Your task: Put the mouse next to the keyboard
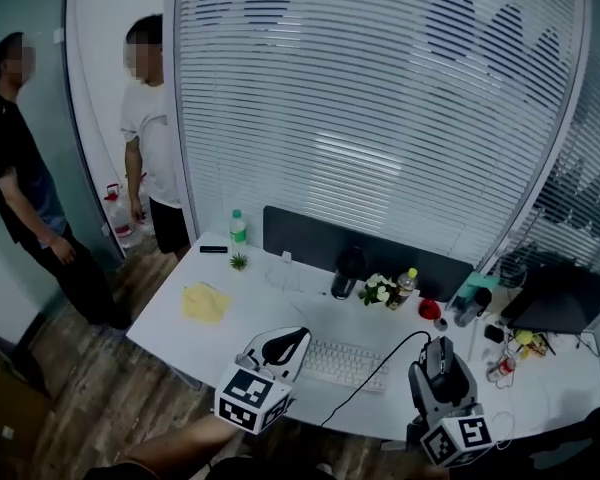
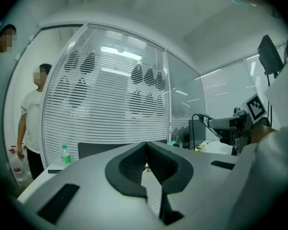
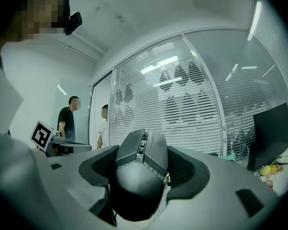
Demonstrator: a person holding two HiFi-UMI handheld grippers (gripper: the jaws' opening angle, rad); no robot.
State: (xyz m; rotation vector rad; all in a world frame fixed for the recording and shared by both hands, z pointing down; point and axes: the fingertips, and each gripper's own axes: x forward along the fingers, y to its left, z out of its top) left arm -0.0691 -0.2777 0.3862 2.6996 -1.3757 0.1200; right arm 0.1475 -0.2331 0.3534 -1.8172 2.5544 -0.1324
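A dark grey wired mouse (image 1: 439, 360) is held up off the white desk (image 1: 280, 303), with my right gripper (image 1: 441, 373) shut on it. In the right gripper view the mouse (image 3: 139, 176) fills the space between the black pads (image 3: 187, 169). Its black cable (image 1: 380, 366) trails down to the left over the desk's front edge. The white keyboard (image 1: 345, 364) lies near that front edge, left of the mouse. My left gripper (image 1: 278, 350) hovers at the keyboard's left end. Its jaws meet at the tips with nothing between them (image 2: 146, 146).
A dark divider panel (image 1: 310, 236) runs along the back of the desk. A green bottle (image 1: 238, 227), a yellow cloth (image 1: 206, 303), a black bottle (image 1: 346, 272), flowers (image 1: 377, 290) and a red cup (image 1: 429, 309) stand there. A dark screen (image 1: 562, 299) is at right. Two people (image 1: 150, 138) stand at left.
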